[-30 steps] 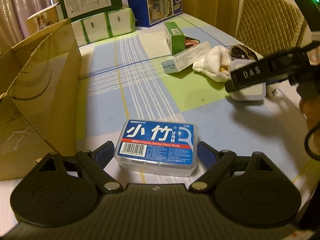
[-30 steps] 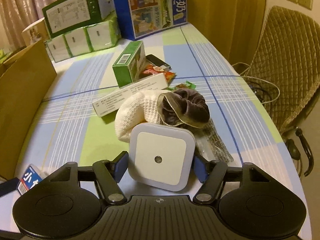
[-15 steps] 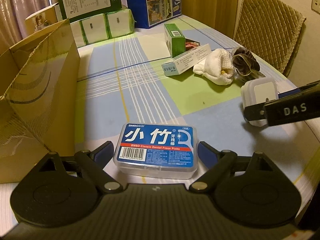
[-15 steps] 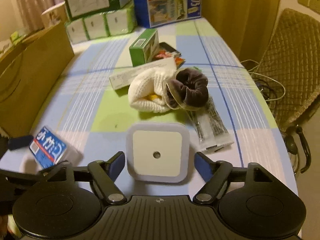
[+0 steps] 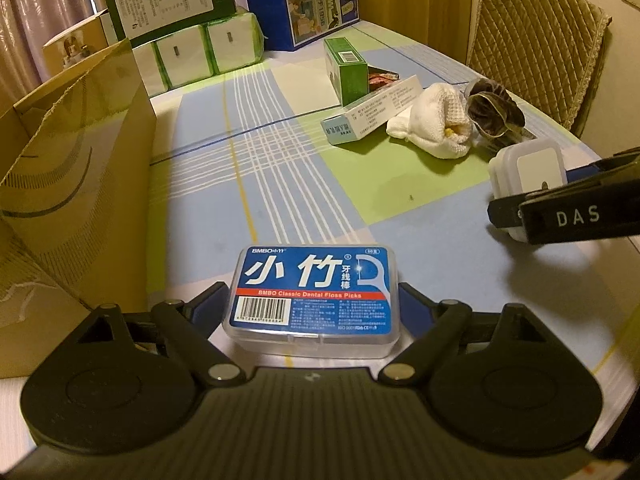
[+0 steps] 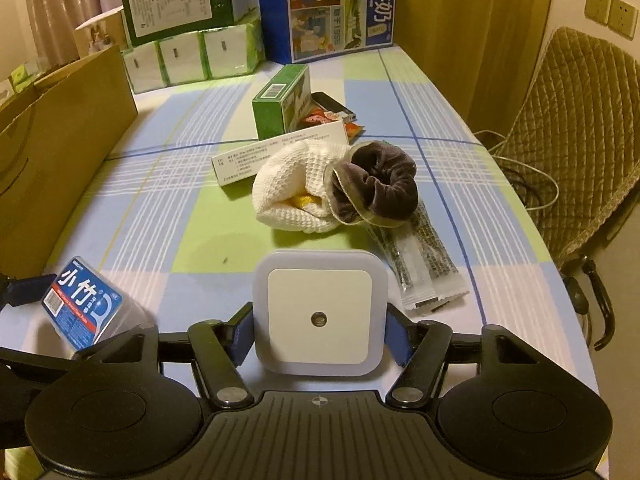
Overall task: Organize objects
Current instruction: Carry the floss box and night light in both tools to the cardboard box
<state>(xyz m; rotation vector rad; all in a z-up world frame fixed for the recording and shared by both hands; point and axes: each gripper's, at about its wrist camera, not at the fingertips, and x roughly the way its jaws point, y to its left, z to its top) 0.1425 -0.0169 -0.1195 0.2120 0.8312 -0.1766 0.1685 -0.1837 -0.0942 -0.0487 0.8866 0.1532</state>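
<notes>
L gripper pinched the blue-labelled clear plastic floss pick box just above the checked worktop, near-left by the brown cardboard box; R gripper pinched the white square night light, near-right.

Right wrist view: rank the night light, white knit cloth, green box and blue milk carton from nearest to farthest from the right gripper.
1. Night light, between the right gripper fingers.
2. White knit cloth, mid-table.
3. Green box, beyond it.
4. Blue milk carton, at the far table edge.
</notes>
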